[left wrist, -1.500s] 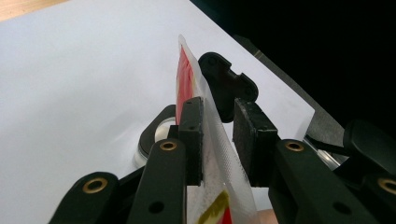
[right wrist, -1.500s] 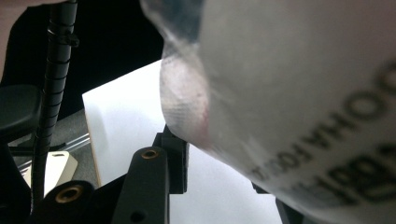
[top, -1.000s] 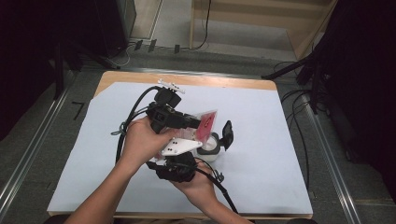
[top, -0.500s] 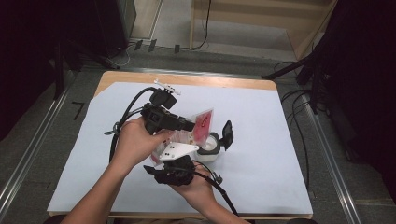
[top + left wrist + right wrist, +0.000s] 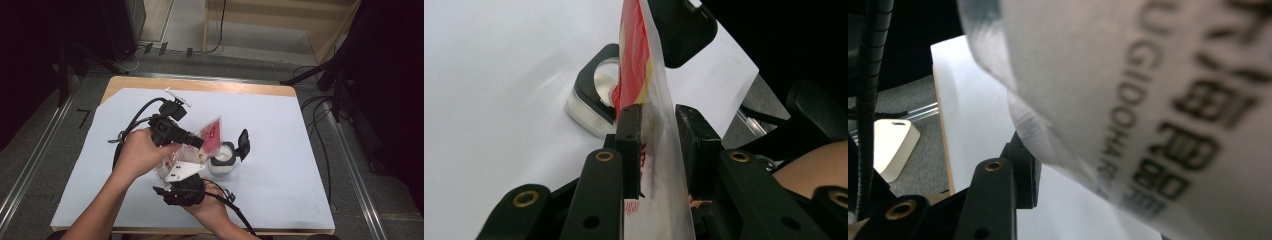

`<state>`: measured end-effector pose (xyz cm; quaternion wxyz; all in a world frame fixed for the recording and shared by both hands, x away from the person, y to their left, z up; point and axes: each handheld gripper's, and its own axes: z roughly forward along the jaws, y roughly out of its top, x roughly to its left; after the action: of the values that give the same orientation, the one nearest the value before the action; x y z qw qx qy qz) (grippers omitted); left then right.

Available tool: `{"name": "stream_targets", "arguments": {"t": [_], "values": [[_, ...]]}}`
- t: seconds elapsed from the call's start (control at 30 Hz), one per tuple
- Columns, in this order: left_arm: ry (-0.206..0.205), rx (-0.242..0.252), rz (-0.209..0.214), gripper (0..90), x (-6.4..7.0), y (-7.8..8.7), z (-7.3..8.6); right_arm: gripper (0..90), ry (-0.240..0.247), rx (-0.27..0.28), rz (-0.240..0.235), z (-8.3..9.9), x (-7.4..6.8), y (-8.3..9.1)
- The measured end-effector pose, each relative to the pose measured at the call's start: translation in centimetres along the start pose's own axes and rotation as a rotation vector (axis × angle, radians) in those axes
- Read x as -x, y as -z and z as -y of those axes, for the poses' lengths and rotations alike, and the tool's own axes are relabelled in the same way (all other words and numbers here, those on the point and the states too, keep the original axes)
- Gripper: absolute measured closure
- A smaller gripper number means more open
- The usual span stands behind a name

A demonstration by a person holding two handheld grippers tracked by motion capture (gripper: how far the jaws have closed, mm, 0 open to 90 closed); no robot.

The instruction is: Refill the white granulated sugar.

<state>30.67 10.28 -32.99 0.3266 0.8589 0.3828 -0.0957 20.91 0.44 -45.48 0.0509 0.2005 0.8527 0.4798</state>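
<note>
Right gripper (image 5: 187, 176): nearest the table's front edge, held in the person's right hand, under the lower end of the pouch; whether its jaws grip cannot be told (the close view is blurred by printed plastic).
Left gripper (image 5: 197, 143): in the left hand, jaws pressed onto the pouch's two faces.
Pouch (image 5: 210, 136): red-and-clear plastic, tilted up over the container.
Container (image 5: 222, 160): small, clear, black lid (image 5: 243, 144) flipped open, standing on the white sheet (image 5: 280, 140) just beyond.

The left gripper (image 5: 196, 142) holds a clear plastic packet with red print (image 5: 209, 136) tilted just beside a small white container with an open black lid (image 5: 223, 159). The right gripper (image 5: 182, 187) sits below the container, under the packet's lower end.
</note>
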Motion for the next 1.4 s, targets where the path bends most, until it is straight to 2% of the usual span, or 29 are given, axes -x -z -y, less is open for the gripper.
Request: {"name": "stream_targets", "arguments": {"t": [0.33, 0.47, 0.7, 0.8, 0.93, 1.1, 1.23, 1.27, 1.4], "values": [[0.012, -0.026, 0.017, 74.2, -1.0, -1.3, 0.1, 56.1, 0.023, -0.054, -0.007, 1.4, -0.3, -1.2], [0.009, -0.035, 0.016, 74.4, -1.3, -1.8, 0.1, 56.0, 0.034, -0.056, -0.012, 1.8, -0.2, -1.4], [0.015, -0.043, 0.023, 74.9, -2.0, -2.7, 0.2, 56.1, 0.025, -0.063, -0.033, 2.7, 0.0, -1.8], [0.015, -0.049, 0.038, 75.4, -2.4, -3.1, 0.3, 56.4, 0.036, -0.068, -0.030, 3.0, 0.1, -2.0], [0.001, -0.078, 0.038, 77.1, -2.7, -3.9, 0.7, 58.1, 0.031, -0.078, -0.041, 3.3, 0.2, -2.3], [-0.009, -0.048, 0.057, 82.6, -3.0, -3.3, 1.0, 58.4, 0.027, -0.088, -0.032, 3.4, 0.4, -2.4], [-0.014, 0.020, 0.070, 85.0, -3.1, -2.0, 1.2, 57.4, 0.015, -0.085, -0.017, 3.4, 1.1, -2.3], [-0.015, 0.041, 0.076, 86.0, -3.1, -1.6, 1.3, 56.8, -0.007, -0.077, -0.016, 3.3, 1.5, -2.0], [-0.028, 0.088, 0.079, 86.7, -3.1, -0.2, 1.4, 55.5, -0.016, -0.060, 0.008, 3.2, 2.3, -1.6]]}}
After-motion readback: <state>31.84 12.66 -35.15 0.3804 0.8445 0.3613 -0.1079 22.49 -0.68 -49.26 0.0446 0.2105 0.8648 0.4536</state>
